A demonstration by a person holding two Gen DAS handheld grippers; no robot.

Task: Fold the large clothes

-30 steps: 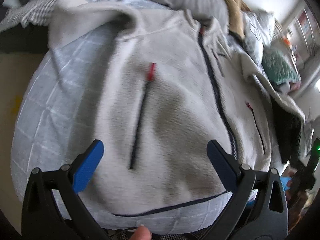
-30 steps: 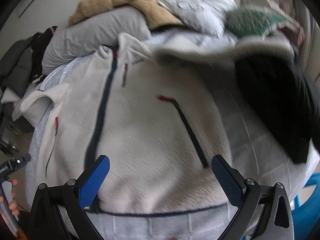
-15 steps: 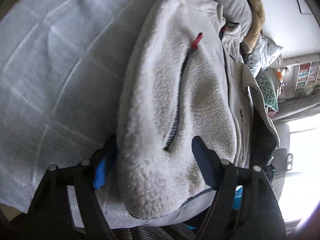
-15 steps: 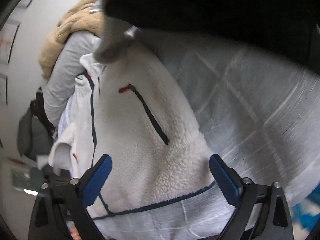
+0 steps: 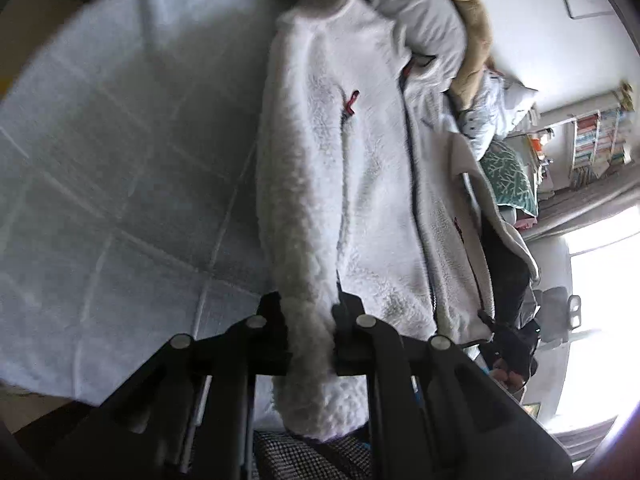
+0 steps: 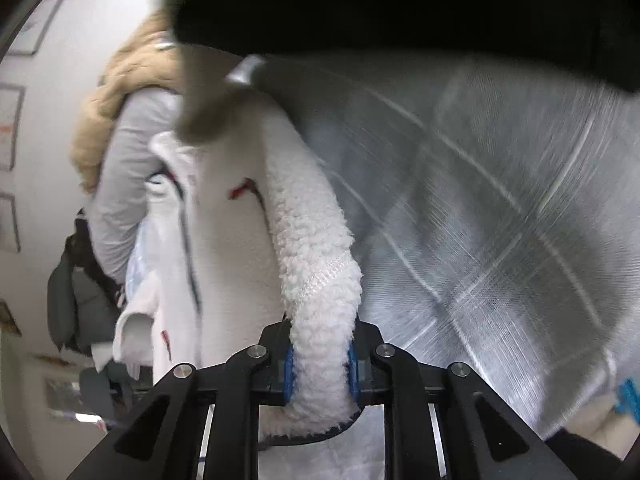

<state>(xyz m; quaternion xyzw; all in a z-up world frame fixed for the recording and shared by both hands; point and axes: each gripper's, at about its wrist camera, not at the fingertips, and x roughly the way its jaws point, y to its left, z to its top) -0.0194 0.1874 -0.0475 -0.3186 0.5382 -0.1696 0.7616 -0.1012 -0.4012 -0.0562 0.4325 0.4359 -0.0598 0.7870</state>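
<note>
A white fleece jacket (image 5: 372, 184) with a dark front zip and red zip pulls lies front up on a pale checked bedspread (image 5: 120, 168). My left gripper (image 5: 310, 320) is shut on the jacket's left bottom corner, with fleece bunched between the jaws. In the right wrist view my right gripper (image 6: 320, 364) is shut on the jacket's (image 6: 224, 240) right bottom corner, its blue pads (image 6: 289, 368) pressing the thick fleece edge. The hem hangs below both grippers.
Grey, tan and patterned clothes (image 5: 472, 32) are piled at the head of the bed. A black garment (image 6: 400, 0) lies on the bedspread (image 6: 500, 208) right of the jacket. A bookshelf (image 5: 596, 136) and bright window are beyond the bed.
Both grippers moved from open over the jacket's hem out to its two bottom corners and closed on the fleece. The cameras dropped low and close to the bed.
</note>
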